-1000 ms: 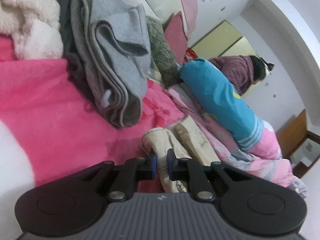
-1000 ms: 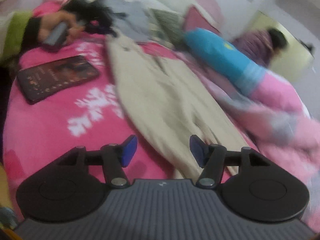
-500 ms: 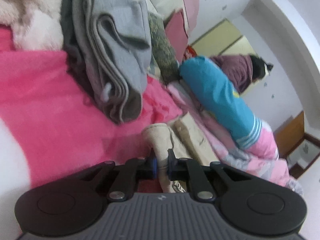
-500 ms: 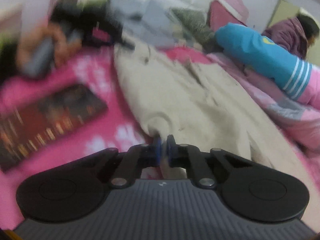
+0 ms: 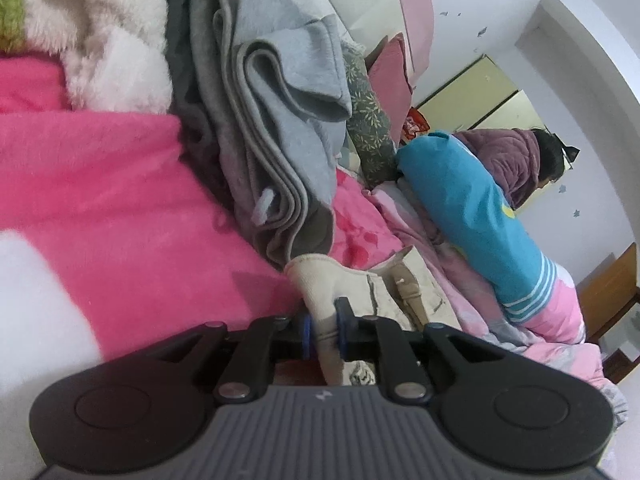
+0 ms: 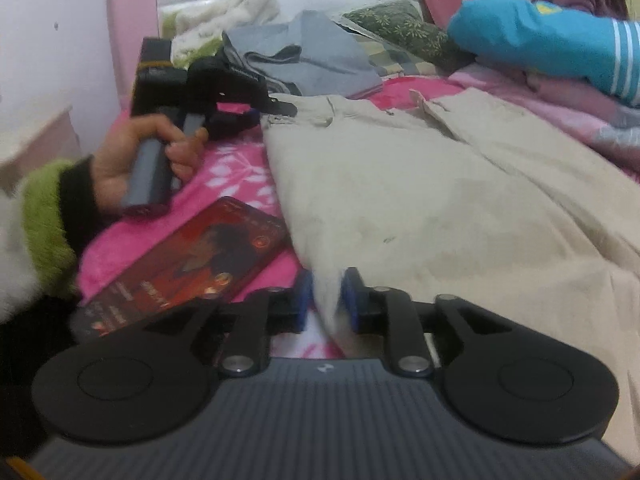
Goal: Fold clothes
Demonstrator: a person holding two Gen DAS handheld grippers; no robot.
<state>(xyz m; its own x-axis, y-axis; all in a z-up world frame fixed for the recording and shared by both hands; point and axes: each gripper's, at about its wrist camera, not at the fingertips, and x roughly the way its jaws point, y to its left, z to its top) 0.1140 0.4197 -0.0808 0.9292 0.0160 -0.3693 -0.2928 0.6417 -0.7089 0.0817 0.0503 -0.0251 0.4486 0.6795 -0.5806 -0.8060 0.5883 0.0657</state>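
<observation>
A: Pink blanket (image 6: 236, 168) covers the bed, white flower print on it. Beige trousers (image 6: 440, 200) lie spread flat across it, waistband at the far end, legs running toward the right camera.

B: Right gripper (image 6: 325, 300)?

A: Nearly closed, blue pads pinching the trousers' near edge. Jaws have just been opening a little, cloth is between them and the pads touch it.

B: Left gripper (image 5: 322, 330)?

A: Narrow gap too, clamped on the waistband corner at the far end of the trousers (image 5: 360, 292). Jaws have just been opening slightly, fabric pressed between the pads. In the right view the left hand (image 6: 136, 160) holds its handle, green fuzzy cuff at the wrist.

B: Anything near the trousers?

A: Phone (image 6: 192, 264) lies on the blanket just beside their left edge, screen up. Beyond the waistband: grey folded clothes (image 5: 280, 120), touching or just short of it, cannot tell. White fluffy garment (image 5: 104, 40) left of those.

B: Further back?

A: Green patterned pillow (image 6: 404, 32), a blue-and-pink bundle (image 5: 480, 220) on the right, and a person (image 5: 520, 160) in purple by the wall.
</observation>
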